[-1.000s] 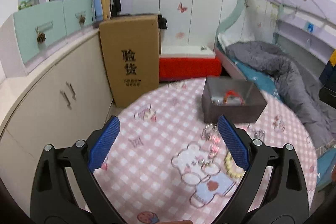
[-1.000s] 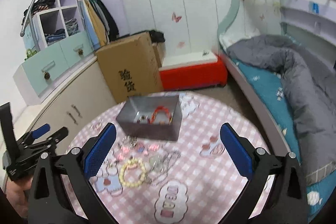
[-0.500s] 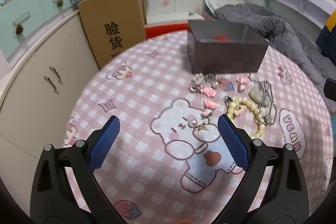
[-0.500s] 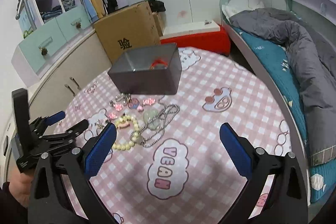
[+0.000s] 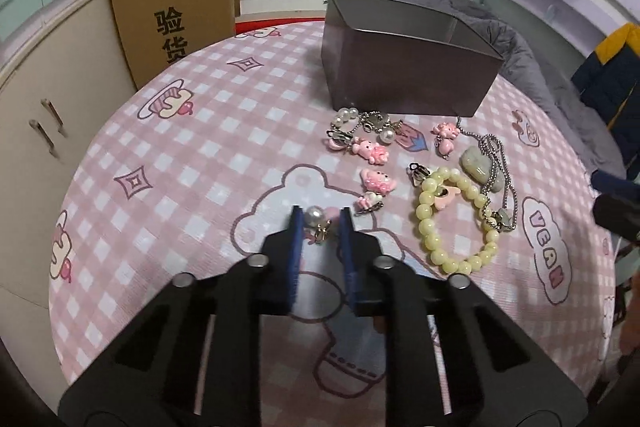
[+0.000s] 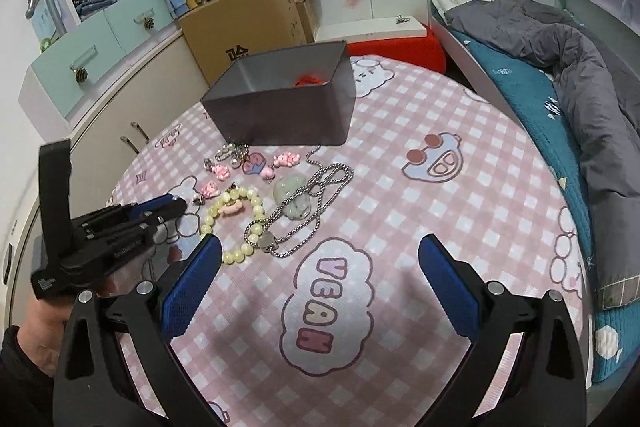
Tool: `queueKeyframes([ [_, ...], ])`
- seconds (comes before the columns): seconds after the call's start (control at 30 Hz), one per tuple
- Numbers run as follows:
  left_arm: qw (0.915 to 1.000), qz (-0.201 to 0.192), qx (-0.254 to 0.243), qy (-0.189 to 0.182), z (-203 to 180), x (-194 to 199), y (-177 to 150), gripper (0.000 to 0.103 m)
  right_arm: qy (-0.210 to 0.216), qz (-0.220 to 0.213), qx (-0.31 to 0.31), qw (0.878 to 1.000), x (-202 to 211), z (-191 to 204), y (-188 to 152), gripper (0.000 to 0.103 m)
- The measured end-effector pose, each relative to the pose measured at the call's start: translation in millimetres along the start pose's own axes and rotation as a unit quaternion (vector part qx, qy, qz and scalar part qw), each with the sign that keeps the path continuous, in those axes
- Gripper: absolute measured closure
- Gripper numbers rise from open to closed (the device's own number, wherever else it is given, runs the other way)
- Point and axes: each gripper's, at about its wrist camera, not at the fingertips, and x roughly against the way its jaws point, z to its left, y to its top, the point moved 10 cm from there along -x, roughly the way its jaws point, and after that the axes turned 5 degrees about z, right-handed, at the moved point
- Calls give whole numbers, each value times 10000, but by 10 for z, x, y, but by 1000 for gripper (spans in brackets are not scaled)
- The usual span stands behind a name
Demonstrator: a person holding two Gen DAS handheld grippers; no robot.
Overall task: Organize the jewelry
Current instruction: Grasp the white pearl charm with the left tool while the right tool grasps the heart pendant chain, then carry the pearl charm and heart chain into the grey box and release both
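A grey metal box (image 5: 404, 63) stands on the round pink checked table (image 5: 168, 163); it also shows in the right wrist view (image 6: 288, 107) with something red inside. Loose jewelry lies in front of it: pink charms (image 5: 368, 151), a pale bead bracelet (image 5: 452, 215), a jade pendant on a silver chain (image 6: 294, 197). My left gripper (image 5: 320, 221) has its jaws narrowed around a pearl earring (image 5: 316, 219) on the table; contact is not clear. My right gripper (image 6: 320, 263) is open and empty above the cloth's "VEAN" cloud.
A cardboard box (image 5: 172, 7) leans on the cream cabinet (image 5: 36, 99) left of the table. A red bench (image 6: 396, 47) sits behind. A bed with grey duvet (image 6: 568, 75) runs along the right.
My left gripper dropped toward the table and its jaws closed in from wide open around the pearl earring. My right gripper moved lower and closer to the table, still open.
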Motion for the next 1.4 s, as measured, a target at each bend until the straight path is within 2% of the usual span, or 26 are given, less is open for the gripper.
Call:
queueKeyframes([
  [0.1,10000,-1,22,-88,22,1,13,93,15,132,132,9998,-125,49,-35,9],
  [0.2,9999,-8,57,-150,18,7,13,92,109,325,302,9990,-289,122,-71,31],
  [0.27,9998,-11,69,-186,10,4,11,92,178,433,375,9982,-386,161,-89,51],
  [0.3,9998,-14,62,-198,8,0,13,92,193,467,419,9978,-419,178,-92,54],
  [0.33,9998,-22,50,-207,-5,5,8,92,201,494,474,9974,-452,195,-95,58],
  [0.53,9997,-24,53,-232,-16,17,-18,93,57,508,1027,9934,-581,343,-56,62],
  [0.63,9997,-23,55,-229,-15,18,-24,93,-315,453,1300,9900,-616,333,-53,74],
  [0.83,9997,-26,55,-241,-19,18,-25,93,-195,388,1192,9919,-591,288,-32,77],
  [0.93,9997,-28,52,-256,-28,17,-35,92,-325,316,1423,9888,-617,327,-41,78],
  [1.03,9996,-41,29,-285,-41,42,-36,93,-169,352,1201,9920,-582,310,-20,81],
  [1.17,9995,-117,18,-300,-36,147,-15,93,207,103,870,9959,-282,277,108,81],
  [1.27,9992,-224,-14,-331,-48,272,41,93,329,-148,816,9960,-34,269,260,81],
  [1.4,9978,-531,-74,-390,-85,551,220,93,536,-547,799,9939,340,270,566,81],
])
